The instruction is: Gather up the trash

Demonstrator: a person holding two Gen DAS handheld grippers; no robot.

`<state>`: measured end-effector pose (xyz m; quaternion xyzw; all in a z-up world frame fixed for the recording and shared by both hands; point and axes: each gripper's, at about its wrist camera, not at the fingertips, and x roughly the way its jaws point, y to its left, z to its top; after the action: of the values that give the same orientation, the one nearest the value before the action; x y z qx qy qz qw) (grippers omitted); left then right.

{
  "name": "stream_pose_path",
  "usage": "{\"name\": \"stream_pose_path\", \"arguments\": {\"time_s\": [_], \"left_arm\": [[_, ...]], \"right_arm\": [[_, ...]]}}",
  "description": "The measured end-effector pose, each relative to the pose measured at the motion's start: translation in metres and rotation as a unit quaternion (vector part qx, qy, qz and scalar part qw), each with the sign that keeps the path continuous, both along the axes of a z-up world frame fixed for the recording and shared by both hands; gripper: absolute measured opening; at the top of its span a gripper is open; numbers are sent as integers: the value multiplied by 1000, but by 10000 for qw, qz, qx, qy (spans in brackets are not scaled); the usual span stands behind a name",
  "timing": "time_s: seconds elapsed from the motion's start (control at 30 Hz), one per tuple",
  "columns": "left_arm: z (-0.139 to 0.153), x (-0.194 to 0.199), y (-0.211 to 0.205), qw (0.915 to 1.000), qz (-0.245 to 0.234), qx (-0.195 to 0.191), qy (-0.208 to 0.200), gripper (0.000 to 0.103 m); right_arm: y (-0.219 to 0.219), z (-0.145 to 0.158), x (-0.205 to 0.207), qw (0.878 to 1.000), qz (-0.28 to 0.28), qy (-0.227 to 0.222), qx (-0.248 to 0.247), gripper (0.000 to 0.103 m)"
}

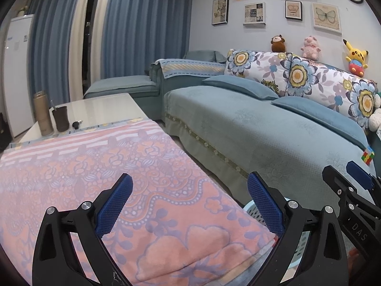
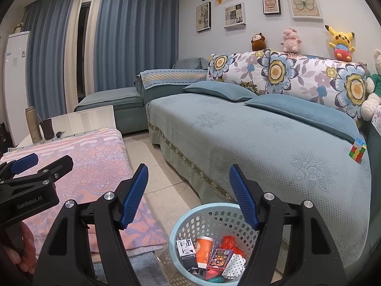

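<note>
Jaws wide on both grippers; only right wrist view shows trash (image 2: 215, 253) filling basket (image 2: 190, 217).

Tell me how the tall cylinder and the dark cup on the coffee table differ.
The tall cylinder is tan or gold and has a lid on top; the dark cup is brown and open, with something thin sticking out of it. The cylinder stands clearly taller and slimmer, while the cup is shorter and squatter. Both stand upright side by side on the bare white part of the coffee table, just beyond the pink blanket.
</note>
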<state>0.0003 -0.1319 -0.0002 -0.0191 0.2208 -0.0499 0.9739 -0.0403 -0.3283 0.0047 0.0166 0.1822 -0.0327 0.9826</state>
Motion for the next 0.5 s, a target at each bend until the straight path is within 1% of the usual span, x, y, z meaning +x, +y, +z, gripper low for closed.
{"name": "stream_pose_path", "arguments": {"time_s": [0.2, 0.33, 0.5], "left_arm": [[1, -4, -2, 10000, -7, 25, -48, 94], [1, -5, -2, 10000, -7, -23, 29, 94], [2, -7, -4, 10000, -29, -4, -9, 94]], "right_arm": [[1, 0, 0, 10000, 42, 4, -32, 67], [2, 0, 0, 10000, 49, 5, -36, 67], [3, -1, 2, 10000, 39, 31, -21, 67]]}}
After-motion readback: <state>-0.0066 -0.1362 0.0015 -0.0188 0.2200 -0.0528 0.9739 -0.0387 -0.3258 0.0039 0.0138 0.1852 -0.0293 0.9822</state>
